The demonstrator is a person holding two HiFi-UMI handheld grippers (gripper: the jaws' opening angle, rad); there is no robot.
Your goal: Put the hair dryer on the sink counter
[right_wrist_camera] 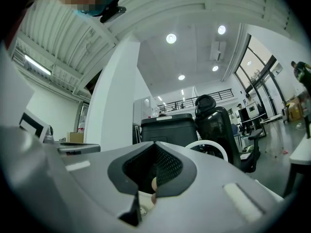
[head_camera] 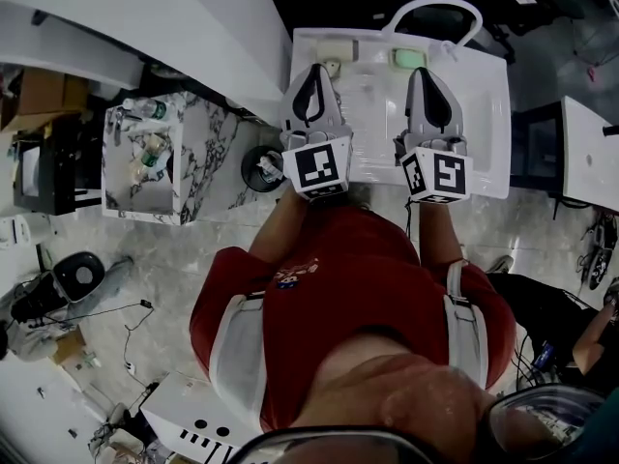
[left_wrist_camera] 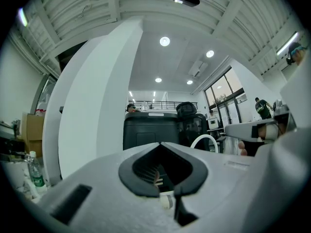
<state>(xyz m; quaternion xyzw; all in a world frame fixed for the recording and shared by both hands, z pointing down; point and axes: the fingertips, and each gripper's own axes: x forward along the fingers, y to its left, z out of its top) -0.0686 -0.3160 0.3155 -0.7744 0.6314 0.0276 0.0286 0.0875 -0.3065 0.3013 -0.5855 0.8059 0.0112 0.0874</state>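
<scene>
The white sink counter (head_camera: 484,114) lies below me in the head view, with a white arched faucet (head_camera: 433,6) at its far edge. My left gripper (head_camera: 313,72) and right gripper (head_camera: 427,73) hang side by side over the basin, jaws pressed together with nothing between them. In the left gripper view the left gripper (left_wrist_camera: 162,144) points at the room and holds nothing, and the right gripper (right_wrist_camera: 154,143) does the same in its own view. A black round-headed object (head_camera: 60,286), possibly the hair dryer, lies on the floor far to the left, away from both grippers.
A marble-topped cabinet (head_camera: 208,153) with bottles stands left of the sink, a round dark bin (head_camera: 261,167) beside it. A green soap bar (head_camera: 408,58) and a pale one (head_camera: 338,48) lie on the counter. A black box (left_wrist_camera: 148,130) and office chair (right_wrist_camera: 218,125) stand ahead.
</scene>
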